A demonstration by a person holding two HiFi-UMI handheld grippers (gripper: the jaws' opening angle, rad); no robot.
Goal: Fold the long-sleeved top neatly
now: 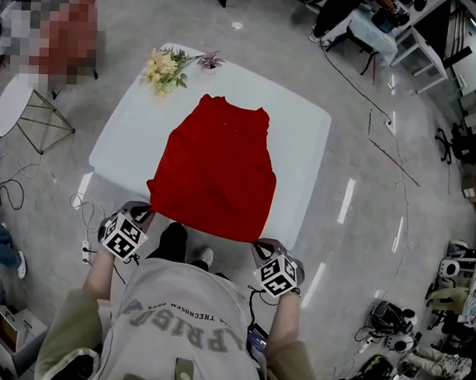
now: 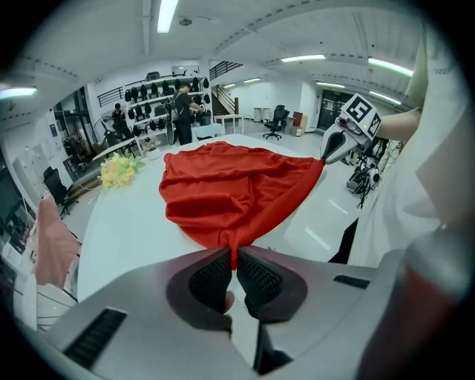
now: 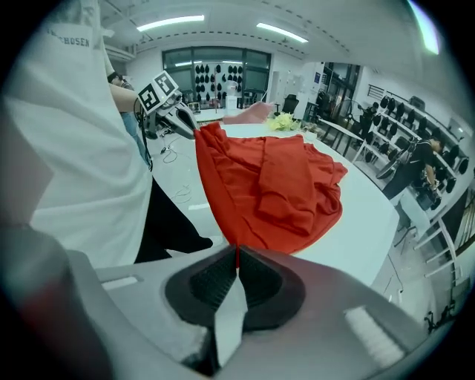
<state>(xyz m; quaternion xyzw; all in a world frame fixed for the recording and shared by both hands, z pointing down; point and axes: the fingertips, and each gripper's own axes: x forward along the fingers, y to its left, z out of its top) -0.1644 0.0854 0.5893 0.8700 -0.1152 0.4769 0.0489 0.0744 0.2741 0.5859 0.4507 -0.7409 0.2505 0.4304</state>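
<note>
At the near edge of the white rounded table (image 1: 131, 135), we've got left gripper (image 2: 236, 261) & right gripper (image 3: 237, 269) each clamped on a hem corner of the red long-sleeved fabric top (image 1: 215, 173). Grey floor (image 1: 377, 229) around, yellow flowers (image 1: 164, 68) at far corner. Top lies on table, long axis running away from us, collar farthest.

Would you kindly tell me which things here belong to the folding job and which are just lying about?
Job:
- red top, near corners pinched
- left tongs
- right tongs
- white table

Lying about:
- flowers
- side table
</note>
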